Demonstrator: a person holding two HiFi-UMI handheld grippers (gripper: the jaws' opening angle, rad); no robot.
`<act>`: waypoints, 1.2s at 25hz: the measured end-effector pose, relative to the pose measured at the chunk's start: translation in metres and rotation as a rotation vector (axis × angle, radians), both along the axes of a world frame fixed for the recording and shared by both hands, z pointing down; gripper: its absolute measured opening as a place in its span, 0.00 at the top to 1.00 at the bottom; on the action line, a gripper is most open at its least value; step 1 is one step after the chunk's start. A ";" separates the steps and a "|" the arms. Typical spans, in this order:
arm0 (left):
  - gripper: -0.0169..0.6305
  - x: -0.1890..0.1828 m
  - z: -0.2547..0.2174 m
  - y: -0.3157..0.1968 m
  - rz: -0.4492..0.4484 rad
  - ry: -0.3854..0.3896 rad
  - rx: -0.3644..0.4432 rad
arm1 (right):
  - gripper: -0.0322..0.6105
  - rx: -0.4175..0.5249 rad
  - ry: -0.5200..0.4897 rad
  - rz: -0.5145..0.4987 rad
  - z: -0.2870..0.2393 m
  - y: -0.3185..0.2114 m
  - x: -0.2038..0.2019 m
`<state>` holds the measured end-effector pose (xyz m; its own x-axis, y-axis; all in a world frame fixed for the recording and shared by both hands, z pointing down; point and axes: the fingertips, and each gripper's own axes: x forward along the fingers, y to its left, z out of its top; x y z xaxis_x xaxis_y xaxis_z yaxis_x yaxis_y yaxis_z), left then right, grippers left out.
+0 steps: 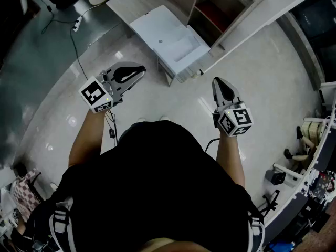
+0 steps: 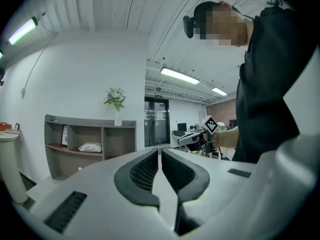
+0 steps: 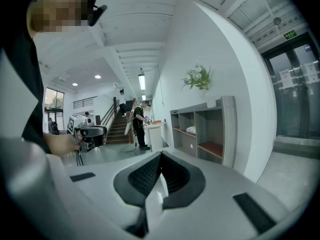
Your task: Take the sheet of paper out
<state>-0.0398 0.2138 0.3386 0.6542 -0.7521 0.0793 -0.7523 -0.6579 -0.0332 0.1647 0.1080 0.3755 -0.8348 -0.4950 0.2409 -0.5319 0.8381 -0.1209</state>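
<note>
Pale glossy floor [image 1: 173,101]; white box-like unit [image 1: 168,38] ahead, between left gripper [image 1: 140,71] and right gripper [image 1: 218,81], both pressed shut, empty, about equally near. Sheet not discernible.

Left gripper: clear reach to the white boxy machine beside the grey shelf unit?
Likely yes: only pale floor lies between left gripper and white boxy machine; its fingers are shut.

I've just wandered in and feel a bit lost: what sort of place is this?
Probably an office or workplace lobby. A grey shelf unit stands against the wall with a vase of flowers on top, glass doors lead further inside, and a staircase rises at the far end.
</note>
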 end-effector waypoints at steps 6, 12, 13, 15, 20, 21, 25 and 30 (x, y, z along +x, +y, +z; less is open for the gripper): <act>0.92 -0.002 0.008 0.001 -0.022 0.002 -0.014 | 0.93 -0.019 0.016 0.010 0.009 -0.007 0.007; 0.92 -0.002 0.009 -0.005 -0.047 -0.006 -0.021 | 0.93 -0.007 0.017 0.007 0.010 -0.019 0.011; 0.92 -0.002 0.009 -0.007 -0.050 -0.006 -0.023 | 0.93 -0.001 0.017 0.009 0.010 -0.022 0.012; 0.92 -0.002 0.010 -0.012 -0.057 -0.008 -0.025 | 0.93 0.004 0.018 0.011 0.012 -0.029 0.013; 0.92 0.003 0.013 -0.024 -0.072 -0.010 -0.033 | 0.93 -0.002 0.022 0.007 0.017 -0.046 0.019; 0.92 0.004 0.014 -0.027 -0.074 -0.010 -0.035 | 0.93 -0.002 0.022 0.007 0.019 -0.049 0.020; 0.92 0.008 0.019 -0.031 -0.081 -0.021 -0.044 | 0.93 0.000 0.033 0.007 0.024 -0.058 0.021; 0.92 0.010 0.013 -0.031 -0.112 -0.018 -0.048 | 0.93 -0.006 0.031 -0.011 0.021 -0.064 0.024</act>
<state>-0.0295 0.1824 0.3518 0.5646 -0.8154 0.1279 -0.8207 -0.5710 -0.0176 0.1887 0.0444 0.3968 -0.8325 -0.4841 0.2692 -0.5259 0.8435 -0.1095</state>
